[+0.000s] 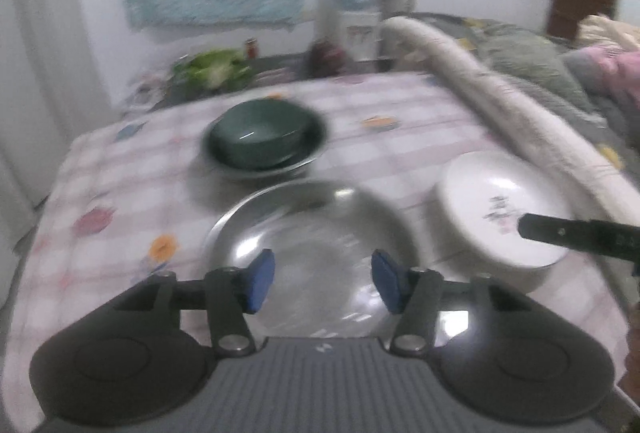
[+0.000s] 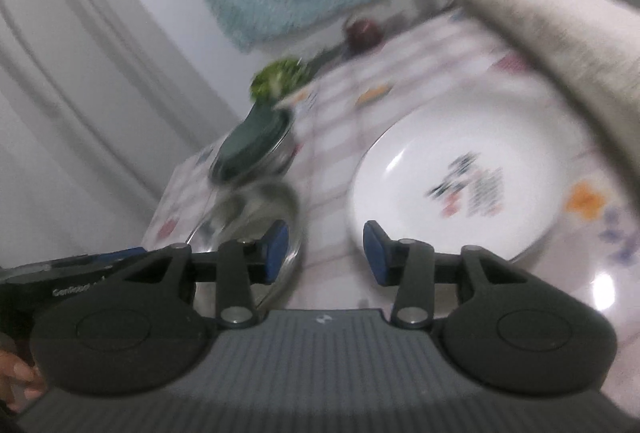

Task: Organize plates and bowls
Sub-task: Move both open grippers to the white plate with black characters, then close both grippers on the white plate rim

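1. In the left wrist view, our left gripper (image 1: pixel 323 283) sits at the bottom centre of the frame with its blue-padded fingers (image 1: pixel 261 281) spread apart and nothing between them.
2. Just above those fingers, in the lower middle of the frame, lies a shiny steel plate (image 1: pixel 308 233) on the checked tablecloth (image 1: pixel 100 173).
3. Farther up, in the centre of the frame, a dark green bowl (image 1: pixel 260 137) rests inside a shallow steel dish (image 1: pixel 312 153).
4. At the right of the frame we see a white plate (image 1: pixel 492 209) with a small printed motif; a black finger of the other tool (image 1: pixel 580 233) crosses in front of its right rim, but blur hides whether they touch.
5. In the right wrist view, our right gripper (image 2: pixel 326 253) is at the bottom centre, its fingers (image 2: pixel 376 253) apart and empty.
6. The white plate (image 2: pixel 460 189) fills the right centre of that frame, just above the right finger; the steel plate (image 2: pixel 256 205) lies at left centre behind the left finger.
7. The green bowl (image 2: pixel 252 137) appears above the steel plate, left of centre.
8. Both views are blurred, so fine detail is lost.
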`<action>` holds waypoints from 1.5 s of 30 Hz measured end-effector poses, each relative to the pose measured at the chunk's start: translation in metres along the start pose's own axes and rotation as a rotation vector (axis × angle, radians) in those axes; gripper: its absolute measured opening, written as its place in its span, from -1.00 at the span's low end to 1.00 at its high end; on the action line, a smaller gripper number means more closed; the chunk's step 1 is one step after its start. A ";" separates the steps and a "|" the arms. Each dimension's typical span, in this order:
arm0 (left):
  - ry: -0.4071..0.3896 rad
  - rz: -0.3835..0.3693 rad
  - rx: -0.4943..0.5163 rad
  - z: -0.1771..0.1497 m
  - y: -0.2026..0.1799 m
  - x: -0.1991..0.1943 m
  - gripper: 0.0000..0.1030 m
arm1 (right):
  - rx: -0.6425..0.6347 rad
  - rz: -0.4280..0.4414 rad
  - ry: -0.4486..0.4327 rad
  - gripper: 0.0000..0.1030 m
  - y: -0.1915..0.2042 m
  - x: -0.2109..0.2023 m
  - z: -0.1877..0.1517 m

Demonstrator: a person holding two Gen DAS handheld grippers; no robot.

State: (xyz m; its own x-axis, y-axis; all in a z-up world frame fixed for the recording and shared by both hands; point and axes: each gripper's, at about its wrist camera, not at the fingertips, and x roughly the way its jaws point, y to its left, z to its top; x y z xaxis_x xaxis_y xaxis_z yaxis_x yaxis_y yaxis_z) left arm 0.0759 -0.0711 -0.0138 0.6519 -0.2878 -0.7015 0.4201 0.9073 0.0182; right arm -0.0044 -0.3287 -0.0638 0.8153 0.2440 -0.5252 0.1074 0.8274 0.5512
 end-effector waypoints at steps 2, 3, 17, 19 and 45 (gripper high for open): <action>-0.011 -0.044 0.017 0.008 -0.019 0.006 0.28 | -0.001 -0.042 -0.038 -0.20 -0.015 -0.015 0.007; -0.019 -0.063 0.024 0.011 -0.029 0.010 0.33 | 0.001 -0.065 -0.053 -0.20 -0.023 -0.021 0.010; 0.014 -0.132 -0.001 -0.003 -0.120 0.070 0.33 | -0.007 -0.213 -0.046 -0.20 -0.096 -0.022 0.037; 0.027 -0.117 -0.025 -0.004 -0.121 0.078 0.33 | -0.015 -0.217 -0.032 -0.20 -0.102 -0.011 0.043; 0.094 -0.093 -0.085 -0.004 -0.115 0.119 -0.26 | -0.096 -0.205 0.058 -0.64 -0.123 0.060 0.069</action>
State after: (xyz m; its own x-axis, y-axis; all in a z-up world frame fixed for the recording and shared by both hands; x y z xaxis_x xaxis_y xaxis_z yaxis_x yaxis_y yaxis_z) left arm 0.1028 -0.2081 -0.1024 0.5490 -0.3457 -0.7609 0.4188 0.9017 -0.1075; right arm 0.0704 -0.4507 -0.1177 0.7478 0.0923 -0.6574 0.2102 0.9064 0.3664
